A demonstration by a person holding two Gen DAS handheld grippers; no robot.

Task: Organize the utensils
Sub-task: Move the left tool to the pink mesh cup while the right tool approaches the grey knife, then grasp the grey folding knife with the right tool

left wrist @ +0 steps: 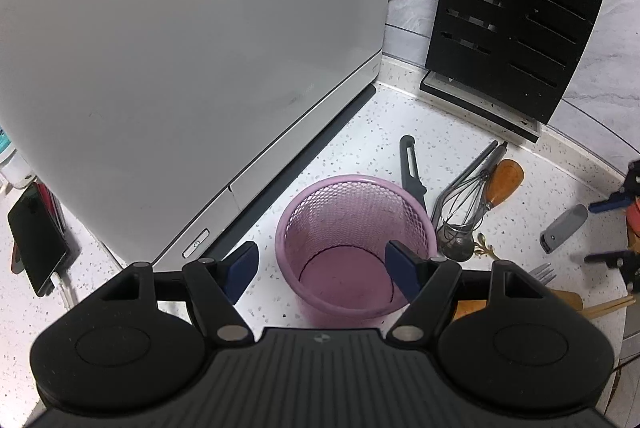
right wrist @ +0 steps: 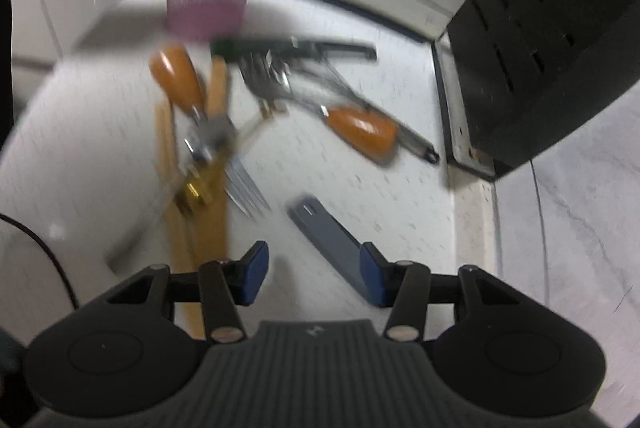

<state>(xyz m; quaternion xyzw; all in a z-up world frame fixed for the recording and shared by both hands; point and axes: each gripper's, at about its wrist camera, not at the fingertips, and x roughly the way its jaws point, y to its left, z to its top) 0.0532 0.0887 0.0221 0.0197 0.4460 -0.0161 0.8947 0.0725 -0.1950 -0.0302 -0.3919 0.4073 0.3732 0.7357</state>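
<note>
Between my left fingers: my left gripper (left wrist: 322,266) stands wide and holds nothing; the pink mesh basket (left wrist: 356,244) sits right under it, one blue pad outside the rim on the left, the other over the inside on the right.
Basket contents: nothing that I can see; the bottom shows bare through the mesh.
Left of my left tongs: a big white appliance (left wrist: 192,40) close beside the basket, and further off a phone (left wrist: 36,234) lying on the speckled counter (left wrist: 340,148).
Right of my left tongs: a black peeler (left wrist: 410,168) just behind the rim, then a whisk (left wrist: 466,194), a wooden-handled tool (left wrist: 506,182) and a grey flat handle (left wrist: 564,228), all loose on the counter.
Beyond: a black slotted knife block (left wrist: 516,12) against the wall.
Between my right fingers: my right gripper (right wrist: 314,274) is wide too and carries nothing; the grey handle (right wrist: 328,232) lies just ahead, its near end by the right pad. The view is smeared, so I cannot tell whether anything touches.
Ahead of my right tongs: a fork (right wrist: 246,192), two orange-handled tools (right wrist: 360,130) and chopsticks (right wrist: 164,144) in a heap, apart from the basket.
Progress: I judge it barely begun; every utensil I can see is outside the basket.
Left to do: pick each one up and stand it inside.
</note>
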